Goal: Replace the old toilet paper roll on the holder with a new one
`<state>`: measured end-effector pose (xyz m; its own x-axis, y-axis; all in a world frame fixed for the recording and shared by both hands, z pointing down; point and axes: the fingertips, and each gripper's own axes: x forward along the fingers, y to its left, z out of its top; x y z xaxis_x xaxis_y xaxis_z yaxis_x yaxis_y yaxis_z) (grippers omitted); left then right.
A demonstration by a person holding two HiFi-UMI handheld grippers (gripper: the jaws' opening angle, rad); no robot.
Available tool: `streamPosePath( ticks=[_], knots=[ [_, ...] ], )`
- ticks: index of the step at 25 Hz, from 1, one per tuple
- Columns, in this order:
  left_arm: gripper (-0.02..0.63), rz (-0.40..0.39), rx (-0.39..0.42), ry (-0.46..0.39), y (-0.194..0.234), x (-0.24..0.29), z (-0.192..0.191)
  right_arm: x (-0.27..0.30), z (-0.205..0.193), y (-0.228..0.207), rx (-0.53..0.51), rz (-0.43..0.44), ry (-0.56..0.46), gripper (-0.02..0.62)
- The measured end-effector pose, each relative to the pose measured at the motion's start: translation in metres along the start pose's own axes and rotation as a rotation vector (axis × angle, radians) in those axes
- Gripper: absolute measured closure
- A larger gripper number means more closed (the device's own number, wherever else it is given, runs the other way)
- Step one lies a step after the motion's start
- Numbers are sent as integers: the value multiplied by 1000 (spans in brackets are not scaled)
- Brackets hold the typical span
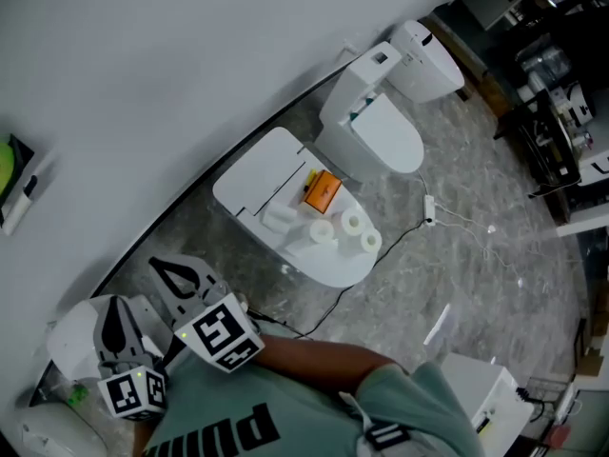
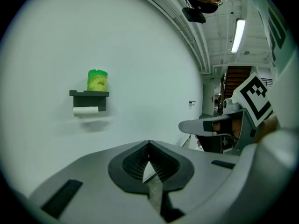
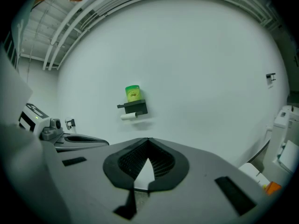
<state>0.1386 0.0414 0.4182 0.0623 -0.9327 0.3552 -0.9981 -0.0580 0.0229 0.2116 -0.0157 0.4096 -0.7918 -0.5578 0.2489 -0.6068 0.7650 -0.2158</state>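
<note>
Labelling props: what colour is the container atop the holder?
Green container; best in left gripper view.

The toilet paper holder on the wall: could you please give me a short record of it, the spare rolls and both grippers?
Holder: black, on the white wall
Old roll: thin, hanging under it
Green container: on top of the holder
Spare rolls: on a white fixture on the floor, beside an orange box
Left gripper: jaws together, empty
Right gripper: jaws together, empty
</note>
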Motion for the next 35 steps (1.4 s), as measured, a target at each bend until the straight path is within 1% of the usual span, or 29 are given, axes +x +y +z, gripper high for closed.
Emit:
streamPosePath(
  ticks=[3,8,11,18,21,26,35],
  knots=[
    [603,-11,-10,-37,20,10,10,17,6,4,-8,-22,3,592],
    [603,-43,-14,-64,59,21,25,51,22,17,-29,-56,-1,592],
    [603,-47,-24,-75,84,24,29,71,27,30,-40,-63,3,592],
    [603,-43,-51,-104,136,23,35,112,37,59,-86,-64,3,592],
    [603,-51,-60,-108,153,25,36,125,39,70,-81,-67,14,592],
    [603,-65,-60,-116,182,26,38,149,44,84,-86,-83,-14,592],
    [603,-73,-72,-140,235,18,36,187,46,121,-121,-94,-23,592]
  ],
)
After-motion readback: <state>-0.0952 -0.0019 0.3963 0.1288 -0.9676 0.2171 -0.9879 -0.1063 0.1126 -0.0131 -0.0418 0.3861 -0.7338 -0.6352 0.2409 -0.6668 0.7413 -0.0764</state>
